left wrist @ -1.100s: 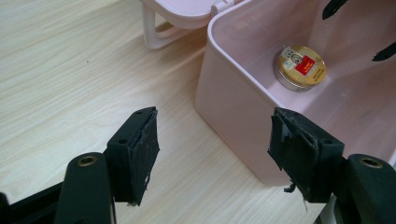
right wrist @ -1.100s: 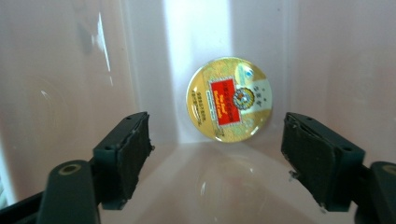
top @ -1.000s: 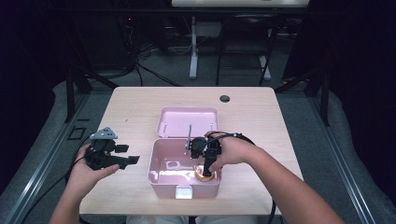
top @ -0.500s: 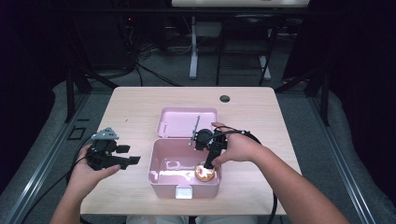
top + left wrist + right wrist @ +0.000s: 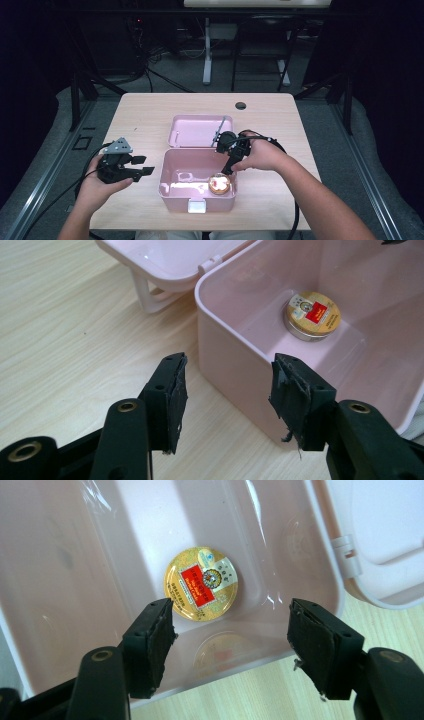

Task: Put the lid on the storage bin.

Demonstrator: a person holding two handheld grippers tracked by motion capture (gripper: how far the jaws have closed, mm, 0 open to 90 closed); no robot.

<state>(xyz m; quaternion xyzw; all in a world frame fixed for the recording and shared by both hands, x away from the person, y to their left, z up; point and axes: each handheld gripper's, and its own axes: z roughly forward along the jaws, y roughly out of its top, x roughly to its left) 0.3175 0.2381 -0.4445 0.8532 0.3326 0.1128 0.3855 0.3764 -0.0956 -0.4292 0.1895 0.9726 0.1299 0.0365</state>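
Observation:
An open pink box [image 5: 172, 176] sits mid-table, its lid [image 5: 192, 131] flipped flat behind it. A round gold tin [image 5: 219, 184] with a red label lies in the box's front right corner. My right gripper [image 5: 229, 161] hangs above the box's right rear, pointing down at the tin [image 5: 201, 583]. It is open and its jaws have just been closing with nothing gripped. My left gripper [image 5: 144, 167] hovers left of the box, also open, its jaws just closing too. The box's near wall [image 5: 235, 355] stands close ahead of them, untouched.
The light wooden table [image 5: 150, 115] has a dark round hole [image 5: 240, 105] near its far edge. A white latch [image 5: 196, 206] sticks out at the box's front. Dark floor, cables and stand legs surround the table.
My right gripper has risen and drawn back toward the lid, away from the tin, which stays in the box. The left hand has hardly moved.

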